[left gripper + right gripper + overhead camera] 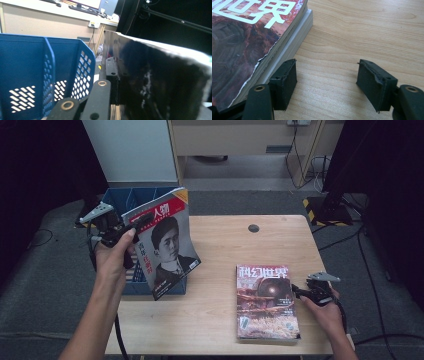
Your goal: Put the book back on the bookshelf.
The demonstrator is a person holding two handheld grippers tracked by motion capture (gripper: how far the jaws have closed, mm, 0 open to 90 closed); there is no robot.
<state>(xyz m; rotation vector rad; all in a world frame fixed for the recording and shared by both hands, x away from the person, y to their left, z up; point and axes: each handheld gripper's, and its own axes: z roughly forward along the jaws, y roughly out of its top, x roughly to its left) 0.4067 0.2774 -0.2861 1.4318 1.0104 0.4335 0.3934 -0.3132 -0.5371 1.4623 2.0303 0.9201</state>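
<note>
A magazine with a portrait cover [167,242] hangs in the air, tilted, over the front right corner of a blue mesh basket [131,197]. My left gripper [143,220] is shut on its top left edge. In the left gripper view a black pad presses the magazine's glossy dark cover [160,80], and the blue basket [30,75] with its divider stands to the left. A stack of magazines with a red-brown cover [265,302] lies flat on the wooden table [225,250]. My right gripper [296,291] rests open beside the stack's right edge. Its pads [284,82] straddle bare wood next to the stack [249,37].
The basket sits at the table's left edge. A dark round hole [253,228] marks the tabletop at the back. Beyond the table are a grey carpet, a wooden cabinet [240,140] and cables [360,240] on the floor at the right.
</note>
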